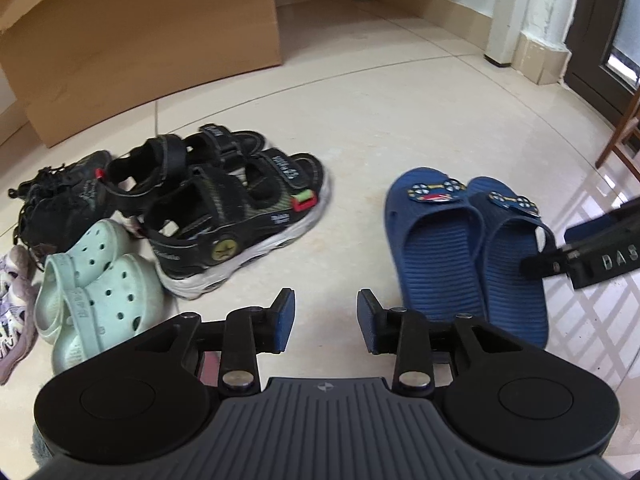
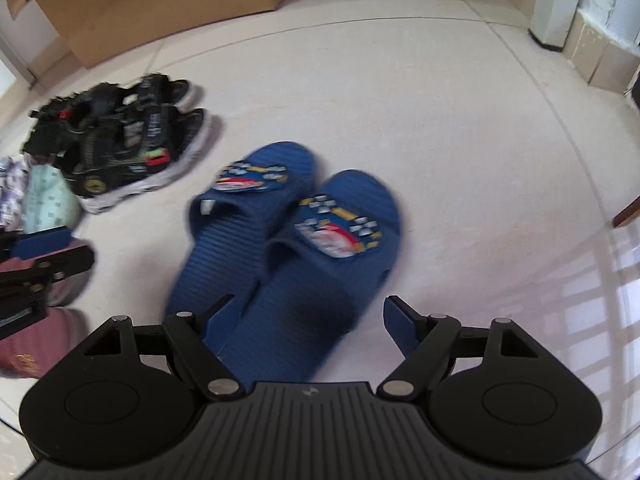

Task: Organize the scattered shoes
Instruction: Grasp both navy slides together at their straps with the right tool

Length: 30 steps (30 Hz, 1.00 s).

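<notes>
Blue slippers [image 2: 280, 240] lie side by side just ahead of the empty, wide right claw [image 2: 306, 320], while the left claw [image 1: 326, 320], narrower, holds nothing over bare floor [image 1: 400, 120].

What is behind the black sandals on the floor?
Directly behind the black sandals is bare tiled floor, then a brown cardboard box further back. A black lace-up shoe sits beside them, its far side hidden.

A pale tiled floor [image 1: 360, 128] carries a pair of blue slippers [image 1: 468, 248] side by side, black sandals [image 1: 224, 208], mint clogs [image 1: 100, 288], black sneakers [image 1: 60, 200], and a cardboard box [image 1: 140, 32].
</notes>
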Each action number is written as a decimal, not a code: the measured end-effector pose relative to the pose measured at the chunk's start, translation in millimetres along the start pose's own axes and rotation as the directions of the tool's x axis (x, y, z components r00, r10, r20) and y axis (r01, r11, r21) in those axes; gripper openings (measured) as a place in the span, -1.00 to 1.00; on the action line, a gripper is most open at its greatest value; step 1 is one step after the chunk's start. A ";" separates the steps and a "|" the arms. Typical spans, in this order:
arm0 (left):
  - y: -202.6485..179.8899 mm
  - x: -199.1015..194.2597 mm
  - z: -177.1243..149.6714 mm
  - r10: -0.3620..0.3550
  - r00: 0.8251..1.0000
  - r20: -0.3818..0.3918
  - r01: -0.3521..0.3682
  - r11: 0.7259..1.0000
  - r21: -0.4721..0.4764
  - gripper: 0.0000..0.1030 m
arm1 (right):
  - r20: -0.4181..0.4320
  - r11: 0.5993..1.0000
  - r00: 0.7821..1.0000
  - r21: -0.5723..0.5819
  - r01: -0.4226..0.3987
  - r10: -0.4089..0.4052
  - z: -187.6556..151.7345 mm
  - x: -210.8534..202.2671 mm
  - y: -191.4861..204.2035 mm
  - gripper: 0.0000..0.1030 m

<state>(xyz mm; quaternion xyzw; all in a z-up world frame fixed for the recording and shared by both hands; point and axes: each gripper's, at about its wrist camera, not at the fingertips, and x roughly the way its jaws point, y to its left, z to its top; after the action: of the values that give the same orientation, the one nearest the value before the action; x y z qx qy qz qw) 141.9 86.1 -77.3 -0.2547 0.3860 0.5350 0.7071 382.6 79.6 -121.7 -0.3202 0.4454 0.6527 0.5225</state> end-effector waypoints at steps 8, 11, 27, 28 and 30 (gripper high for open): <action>13.8 -5.5 -3.5 0.010 1.000 0.004 -0.010 1.000 -0.011 -0.26 | 0.001 0.997 1.000 0.070 -0.025 0.025 8.0 18.4 13.7 0.56; 21.6 -8.6 -4.1 0.021 1.000 0.013 -0.021 1.000 -0.007 -0.26 | 0.009 0.998 1.000 0.070 -0.002 0.001 11.1 25.8 18.4 0.53; 113.1 -37.2 5.4 0.154 0.988 0.002 -0.153 0.986 -0.071 -0.06 | 0.138 0.985 0.975 0.036 0.169 -0.173 34.6 57.3 29.0 -0.51; 121.1 -37.2 5.6 0.164 0.986 -0.005 -0.164 0.984 -0.072 -0.05 | 0.134 0.985 0.976 0.044 0.167 -0.171 35.9 57.0 26.2 -0.66; 135.9 -35.6 5.9 0.193 0.981 -0.016 -0.193 0.979 -0.068 -0.02 | 0.135 0.984 0.975 0.041 0.173 -0.177 37.9 56.2 24.6 -0.73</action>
<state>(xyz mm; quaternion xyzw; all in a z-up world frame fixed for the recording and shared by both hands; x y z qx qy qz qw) 9.4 111.2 -37.7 -0.2429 0.3932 0.6131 0.6407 346.7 135.2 -150.2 -0.3046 0.3875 0.6181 0.6123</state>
